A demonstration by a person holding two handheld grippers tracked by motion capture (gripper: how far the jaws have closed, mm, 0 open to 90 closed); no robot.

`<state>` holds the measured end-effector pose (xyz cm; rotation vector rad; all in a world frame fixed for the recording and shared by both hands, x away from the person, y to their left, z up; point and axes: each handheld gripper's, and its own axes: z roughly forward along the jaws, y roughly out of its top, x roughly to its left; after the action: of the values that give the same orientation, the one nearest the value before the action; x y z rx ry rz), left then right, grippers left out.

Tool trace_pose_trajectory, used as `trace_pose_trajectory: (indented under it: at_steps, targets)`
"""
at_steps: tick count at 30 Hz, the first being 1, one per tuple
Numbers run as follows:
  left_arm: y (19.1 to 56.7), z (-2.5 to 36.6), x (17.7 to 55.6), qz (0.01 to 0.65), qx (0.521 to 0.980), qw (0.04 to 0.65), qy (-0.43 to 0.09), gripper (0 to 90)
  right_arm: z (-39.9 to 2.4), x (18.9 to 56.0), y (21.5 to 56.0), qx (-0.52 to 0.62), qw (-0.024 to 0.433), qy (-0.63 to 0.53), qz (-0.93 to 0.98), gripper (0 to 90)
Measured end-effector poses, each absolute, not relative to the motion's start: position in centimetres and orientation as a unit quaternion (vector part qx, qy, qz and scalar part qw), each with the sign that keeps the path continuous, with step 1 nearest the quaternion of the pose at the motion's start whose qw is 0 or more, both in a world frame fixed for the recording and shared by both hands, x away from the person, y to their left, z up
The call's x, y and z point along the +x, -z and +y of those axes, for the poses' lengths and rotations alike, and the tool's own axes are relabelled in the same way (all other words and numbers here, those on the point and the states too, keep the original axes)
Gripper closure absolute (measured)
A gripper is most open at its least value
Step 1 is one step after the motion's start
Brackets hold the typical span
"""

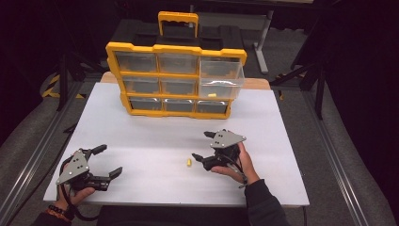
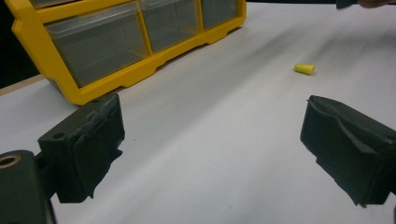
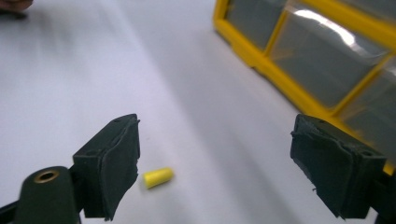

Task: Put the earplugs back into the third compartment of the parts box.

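From the high view we hold the left gripper [image 1: 104,162] near the front left corner of the white surface [image 1: 155,132], jaws wide and empty, parked clear of the work. Our right gripper [image 1: 203,146] sits right of centre, jaws also wide, with a small yellow earplug [image 1: 188,162] lying just beside its lower jaw; we judge it is lined up to take that plug. At the back stands a yellow drawer organizer [image 1: 175,80], its upper right drawer [image 1: 221,77] pulled out, a yellow bit inside, likely the place for such plugs. Bare room lies between the grippers and the organizer; the front edge is close to both hands.

In the left gripper view the jaws stand far apart with nothing between them. The earplug [image 2: 304,68] lies well ahead to the right, the organizer [image 2: 130,44] off to the upper left.

In the right gripper view the jaws are spread wide, and the earplug [image 3: 158,177] rests on the surface next to the left jaw, untouched. The organizer [image 3: 261,51] runs along the upper right, leaving open surface for lifting toward it.
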<state>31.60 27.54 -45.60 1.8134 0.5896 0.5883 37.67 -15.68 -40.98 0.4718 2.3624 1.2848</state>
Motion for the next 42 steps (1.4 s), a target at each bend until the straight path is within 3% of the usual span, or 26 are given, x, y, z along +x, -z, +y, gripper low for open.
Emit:
trace_pose_trajectory:
  at_steps: [13, 28, 32, 42]
  targets:
    - [45.6, 27.6, 31.6, 0.247, 0.765, 0.541, -0.248, 7.2, -13.2, 38.4, 44.3, 0.142, 0.123, -0.401, 0.896, 23.2]
    - [45.7, 27.5, 31.7, 0.244, 0.769, 0.537, -0.246, 7.2, -12.8, 39.8, 46.1, 0.146, 0.079, -0.384, 0.908, 49.2]
    - [45.7, 27.5, 31.7, 0.245, 0.768, 0.538, -0.245, 7.3, -12.9, 39.7, 46.1, 0.142, 0.076, -0.388, 0.907, 67.5]
    - [45.7, 27.5, 31.7, 0.244, 0.769, 0.538, -0.245, 7.3, -12.9, 39.1, 45.5, 0.125, 0.095, -0.388, 0.908, 72.1]
